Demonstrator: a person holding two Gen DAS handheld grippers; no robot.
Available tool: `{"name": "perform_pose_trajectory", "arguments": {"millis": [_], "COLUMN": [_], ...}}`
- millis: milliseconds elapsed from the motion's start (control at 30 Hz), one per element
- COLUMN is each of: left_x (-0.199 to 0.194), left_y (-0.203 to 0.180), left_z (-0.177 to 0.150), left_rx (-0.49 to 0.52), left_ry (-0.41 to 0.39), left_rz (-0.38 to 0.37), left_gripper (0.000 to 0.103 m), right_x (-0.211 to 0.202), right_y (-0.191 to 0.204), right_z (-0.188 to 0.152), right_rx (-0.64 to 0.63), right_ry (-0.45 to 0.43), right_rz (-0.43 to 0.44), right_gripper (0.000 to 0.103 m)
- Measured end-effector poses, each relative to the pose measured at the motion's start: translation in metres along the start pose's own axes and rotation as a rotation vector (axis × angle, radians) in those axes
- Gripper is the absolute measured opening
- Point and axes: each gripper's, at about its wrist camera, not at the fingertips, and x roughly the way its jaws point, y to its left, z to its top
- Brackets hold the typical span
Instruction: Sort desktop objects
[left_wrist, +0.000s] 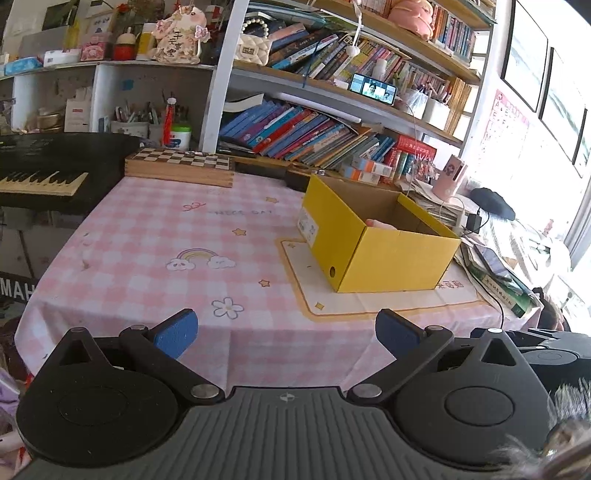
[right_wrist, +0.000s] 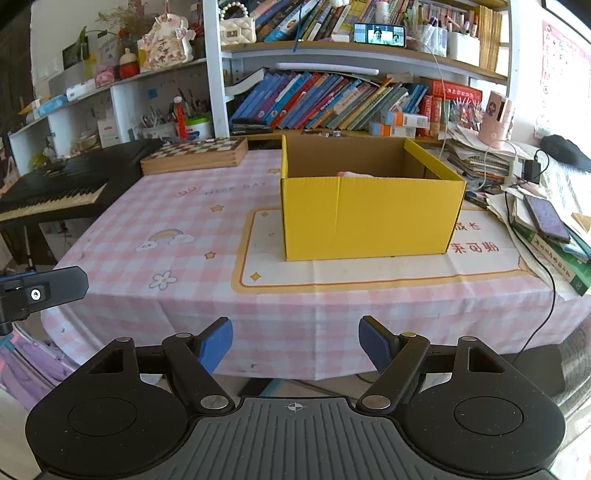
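An open yellow cardboard box (left_wrist: 384, 254) (right_wrist: 369, 214) stands on a cream mat on the pink checked tablecloth (left_wrist: 155, 236) (right_wrist: 177, 221). Something pale pink (left_wrist: 380, 223) (right_wrist: 354, 173) shows just over the box's near wall; the rest of it is hidden inside. My left gripper (left_wrist: 287, 334) hangs open at the table's near edge, left of the box, nothing between its blue pads. My right gripper (right_wrist: 295, 345) is open too, off the near edge and facing the box's front wall, holding nothing. Part of the left gripper (right_wrist: 44, 290) shows at the right wrist view's left border.
A wooden chessboard box (left_wrist: 181, 166) (right_wrist: 195, 153) lies at the table's far side, a black keyboard (left_wrist: 44, 173) (right_wrist: 51, 192) to its left. Stacked papers, books, a phone (right_wrist: 546, 218) and cables crowd the right end. Bookshelves (left_wrist: 332, 125) rise behind.
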Motion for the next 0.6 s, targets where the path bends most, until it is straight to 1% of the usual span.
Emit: {"name": "perform_pose_trajectory", "arguments": {"millis": [300,433,600], "left_x": [0.002,0.004,0.008], "left_y": [0.007,0.009,0.011], "left_z": [-0.006,-0.007,-0.008], "left_rx": [-0.013,-0.015,-0.018], "left_ry": [0.032,0.043,0.058], "left_rz": [0.012,0.014,0.01], "left_gripper": [0.103,0.103,0.103], "right_x": [0.002,0.003,0.006], "right_y": [0.006,0.009,0.011], "right_z": [-0.003,-0.003,-0.003], "right_rx": [-0.001,-0.008,-0.008], "right_ry": [0.02,0.026,0.035], "right_rz": [-0.006,-0.008,-0.008], "right_gripper": [0.079,0.085,0.086]}}
